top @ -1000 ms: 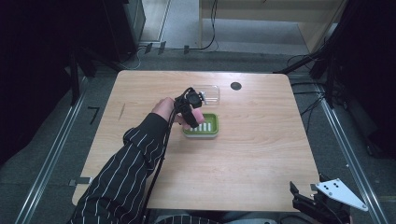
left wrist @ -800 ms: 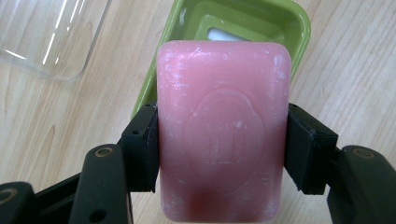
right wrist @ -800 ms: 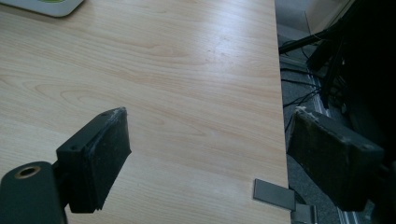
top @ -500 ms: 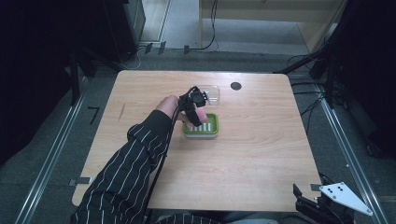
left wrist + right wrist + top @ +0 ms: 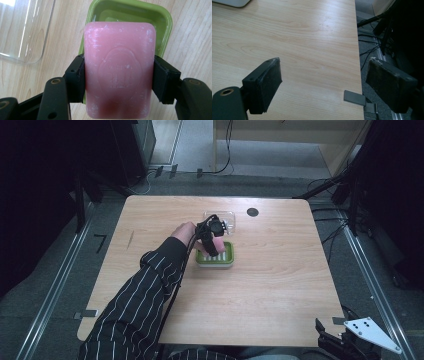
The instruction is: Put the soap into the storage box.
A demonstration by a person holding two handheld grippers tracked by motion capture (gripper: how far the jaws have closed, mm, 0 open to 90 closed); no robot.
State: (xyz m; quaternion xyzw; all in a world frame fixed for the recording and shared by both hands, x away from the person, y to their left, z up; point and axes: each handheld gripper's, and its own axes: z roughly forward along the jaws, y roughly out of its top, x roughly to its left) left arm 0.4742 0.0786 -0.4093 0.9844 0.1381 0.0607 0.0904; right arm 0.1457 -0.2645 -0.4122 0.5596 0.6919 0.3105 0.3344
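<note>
My left gripper (image 5: 118, 80) is shut on a pink soap bar (image 5: 118, 67), one jaw pressing each long side. Just beneath the bar lies a green soap dish (image 5: 160, 22) with a ribbed floor. In the high view the left gripper (image 5: 212, 239) hangs over the dish (image 5: 225, 260) near the table's middle, and the soap (image 5: 219, 242) shows as a pink patch under it. My right gripper (image 5: 324, 82) stands open with nothing between its pads, over the table's near right corner. In the high view the right gripper (image 5: 332, 335) is low at the bottom right.
A clear plastic lid (image 5: 220, 216) lies just behind the dish, and it is at the upper left in the left gripper view (image 5: 22, 30). A black round spot (image 5: 252, 212) marks the table's far side. Cables and rails run along the floor past the table's right edge (image 5: 358, 62).
My left gripper has shifted slightly right with the soap, ending over the green dish. The right gripper has barely moved.
</note>
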